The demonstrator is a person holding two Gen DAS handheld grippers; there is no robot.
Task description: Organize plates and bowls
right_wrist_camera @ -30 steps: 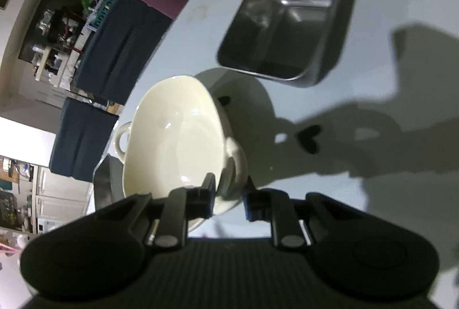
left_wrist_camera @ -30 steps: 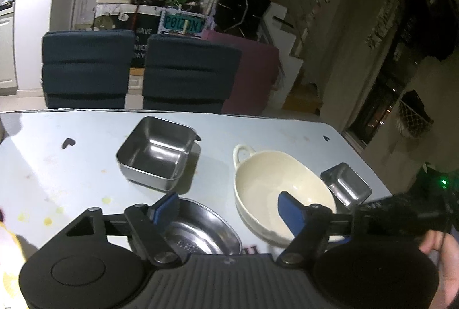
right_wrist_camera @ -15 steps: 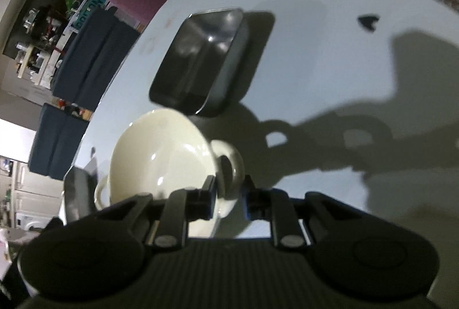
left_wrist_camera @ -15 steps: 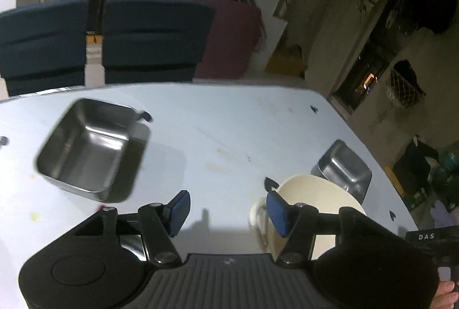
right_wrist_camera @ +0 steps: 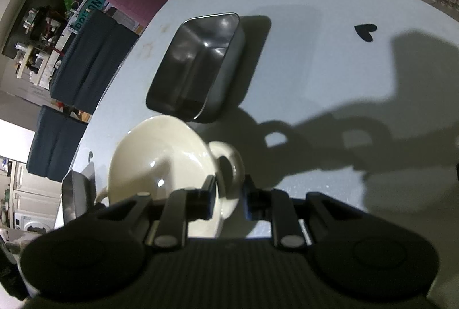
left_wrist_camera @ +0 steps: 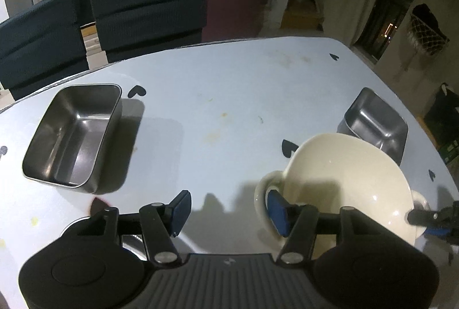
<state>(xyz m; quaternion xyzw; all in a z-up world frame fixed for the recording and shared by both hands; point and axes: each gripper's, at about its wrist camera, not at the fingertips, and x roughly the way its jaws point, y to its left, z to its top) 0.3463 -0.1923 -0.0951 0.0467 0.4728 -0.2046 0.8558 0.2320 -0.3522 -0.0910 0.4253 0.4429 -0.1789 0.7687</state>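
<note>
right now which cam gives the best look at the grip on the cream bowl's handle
The right wrist view: the right gripper sits shut on the cream bowl by its loop handle, seen close. The left wrist view only shows those fingertips at its right edge, by the bowl's far handle.

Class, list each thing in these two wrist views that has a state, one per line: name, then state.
Cream ceramic two-handled bowl: upright, empty, held by one handle.
Large rectangular steel container: upright, empty, on the table.
Small rectangular steel container: upright, empty, beside the bowl.
Right gripper: jaws shut on bowl handle.
Left gripper: jaws open, empty.
</note>
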